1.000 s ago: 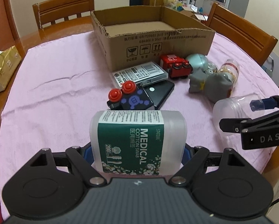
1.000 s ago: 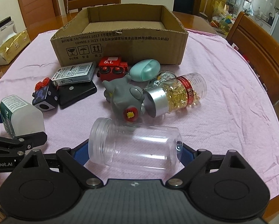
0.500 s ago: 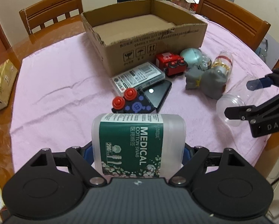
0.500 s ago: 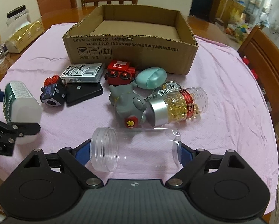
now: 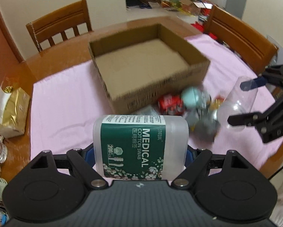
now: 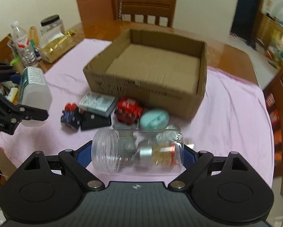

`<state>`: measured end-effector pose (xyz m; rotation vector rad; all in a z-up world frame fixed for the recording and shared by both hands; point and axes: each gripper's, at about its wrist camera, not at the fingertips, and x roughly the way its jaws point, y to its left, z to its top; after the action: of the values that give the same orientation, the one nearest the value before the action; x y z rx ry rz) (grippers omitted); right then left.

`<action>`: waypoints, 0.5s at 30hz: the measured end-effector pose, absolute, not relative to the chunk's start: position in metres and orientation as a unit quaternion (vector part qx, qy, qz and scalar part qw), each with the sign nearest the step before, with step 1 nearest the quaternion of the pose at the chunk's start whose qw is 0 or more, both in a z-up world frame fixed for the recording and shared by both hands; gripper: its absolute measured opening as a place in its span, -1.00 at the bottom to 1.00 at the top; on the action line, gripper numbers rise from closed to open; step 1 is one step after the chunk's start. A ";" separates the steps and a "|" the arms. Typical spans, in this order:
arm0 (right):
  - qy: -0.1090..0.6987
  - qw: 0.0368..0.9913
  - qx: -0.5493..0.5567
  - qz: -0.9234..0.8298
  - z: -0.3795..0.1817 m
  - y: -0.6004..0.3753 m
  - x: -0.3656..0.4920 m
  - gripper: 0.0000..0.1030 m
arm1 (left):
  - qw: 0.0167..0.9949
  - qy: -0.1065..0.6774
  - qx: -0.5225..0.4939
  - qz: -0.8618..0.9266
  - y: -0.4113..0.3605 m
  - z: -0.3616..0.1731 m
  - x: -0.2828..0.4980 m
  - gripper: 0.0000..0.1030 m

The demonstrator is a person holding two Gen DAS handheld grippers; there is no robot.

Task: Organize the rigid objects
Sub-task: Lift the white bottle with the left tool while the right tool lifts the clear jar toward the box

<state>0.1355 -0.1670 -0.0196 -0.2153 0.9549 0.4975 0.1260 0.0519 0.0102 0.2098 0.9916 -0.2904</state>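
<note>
Jar [image 6: 137,152], clear and slick, pinched endwise in the right gripper [image 6: 137,156], could slip short of the box [image 6: 147,92], while the left gripper [image 5: 140,158] clamps a swab tub [image 5: 140,145].

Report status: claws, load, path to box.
Left claw shut on cotton swab box. Right claw shut on clear jar. Cardboard box empty, path open.

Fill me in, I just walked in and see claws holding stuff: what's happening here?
A person is tidying loose items into a cardboard box. The left claw grips a cotton swab container; the right claw grips a clear plastic jar on its side. Both are held above the pink cloth. The box looks empty, and a toy train and other items wait in front of it.
</note>
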 end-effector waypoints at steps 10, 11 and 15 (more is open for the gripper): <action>0.418 0.857 -0.105 0.283 0.001 -0.180 0.189 0.81 | 0.881 0.456 0.075 -0.105 0.022 0.043 0.184 0.60; 0.414 0.858 -0.105 0.286 0.003 -0.180 0.195 0.81 | 0.880 0.456 0.076 -0.105 0.022 0.046 0.190 0.60; 0.404 0.865 -0.106 0.277 0.007 -0.178 0.212 0.81 | 0.887 0.440 0.100 -0.101 0.024 0.054 0.210 0.60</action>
<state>0.2118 -0.1780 0.0074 -0.2222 0.8453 0.5809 0.2100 0.0235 0.0544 0.2080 0.9142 -0.2108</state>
